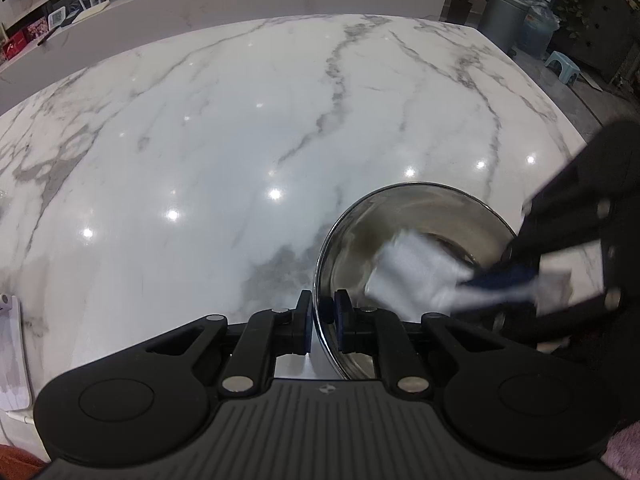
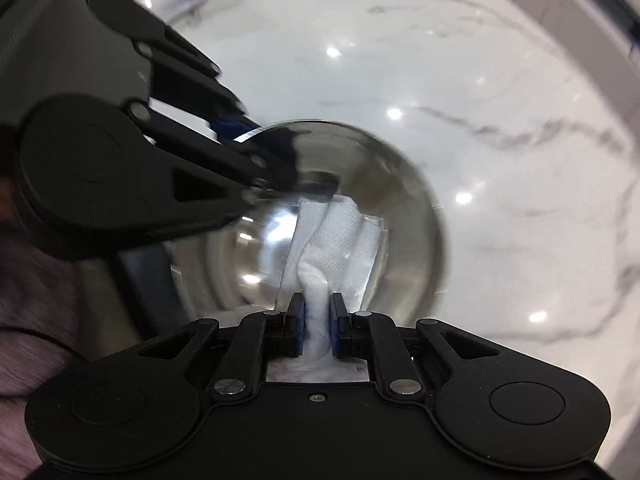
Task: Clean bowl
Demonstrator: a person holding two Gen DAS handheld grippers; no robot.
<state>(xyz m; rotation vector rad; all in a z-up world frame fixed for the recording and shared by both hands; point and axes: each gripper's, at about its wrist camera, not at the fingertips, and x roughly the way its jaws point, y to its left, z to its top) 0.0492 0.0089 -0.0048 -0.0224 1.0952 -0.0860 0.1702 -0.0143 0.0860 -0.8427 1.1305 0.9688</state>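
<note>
— Both tools are busy: which step is this?
— Wiping, I'd judge. The left gripper (image 1: 323,314) is clamped on the near rim of the steel bowl (image 1: 416,208), one finger inside, one outside. The right gripper (image 2: 316,316) pinches a white paper towel (image 2: 340,236), whose free end lies inside the bowl just ahead of its fingertips.
— Next move?
— Probably sweeping the towel round the wall while the left holds firm.
— Anything in the way?
— Only the left gripper's own fingers on the rim. The marble table (image 1: 200,140) beyond is bare nearby.
</note>
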